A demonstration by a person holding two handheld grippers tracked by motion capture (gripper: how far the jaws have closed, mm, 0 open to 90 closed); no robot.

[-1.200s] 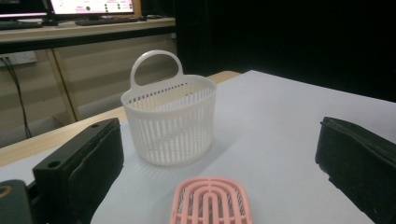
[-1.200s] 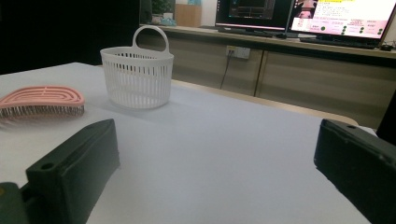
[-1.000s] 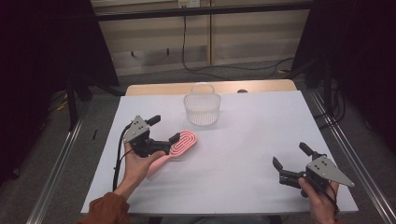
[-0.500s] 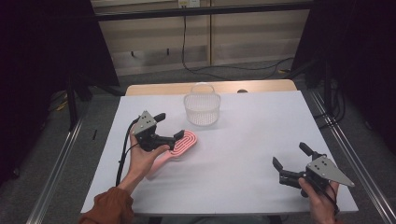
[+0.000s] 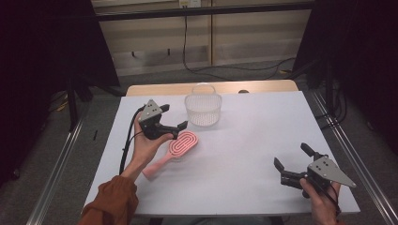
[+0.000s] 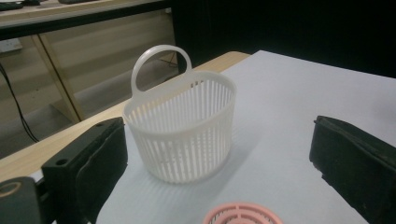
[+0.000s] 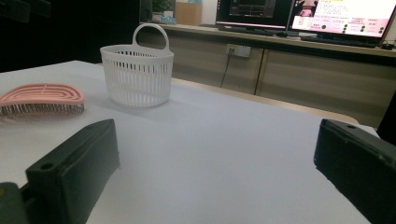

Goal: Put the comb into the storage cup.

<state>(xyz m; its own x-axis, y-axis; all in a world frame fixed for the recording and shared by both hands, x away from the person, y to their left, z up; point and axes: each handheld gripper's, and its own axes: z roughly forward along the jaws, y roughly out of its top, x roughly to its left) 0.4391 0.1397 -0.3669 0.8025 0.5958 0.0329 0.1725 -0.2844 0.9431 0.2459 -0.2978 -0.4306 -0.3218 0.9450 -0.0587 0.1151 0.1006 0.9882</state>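
Note:
A pink hairbrush (image 5: 182, 143) lies flat on the white tabletop (image 5: 248, 140), its handle pointing toward the near left. Behind it stands a white slatted basket (image 5: 202, 109) with a loop handle, upright and with nothing visible inside. My left gripper (image 5: 174, 117) hovers open just left of the brush head, its jaws spread and aimed at the basket (image 6: 184, 128); the brush head (image 6: 240, 215) peeks in below them. My right gripper (image 5: 291, 155) rests open near the front right corner with nothing between its jaws. From there the basket (image 7: 137, 74) and the brush (image 7: 41, 99) lie far off to the left.
A wooden table edge (image 5: 263, 86) runs behind the white top. Metal rails (image 5: 349, 154) flank both sides. A cable (image 5: 126, 147) trails from the left gripper. Monitors (image 7: 341, 16) stand on a bench beyond the table.
The left hand has carried its gripper forward and to the right, closer to the basket, past the brush head. The right gripper, brush and basket have stayed put.

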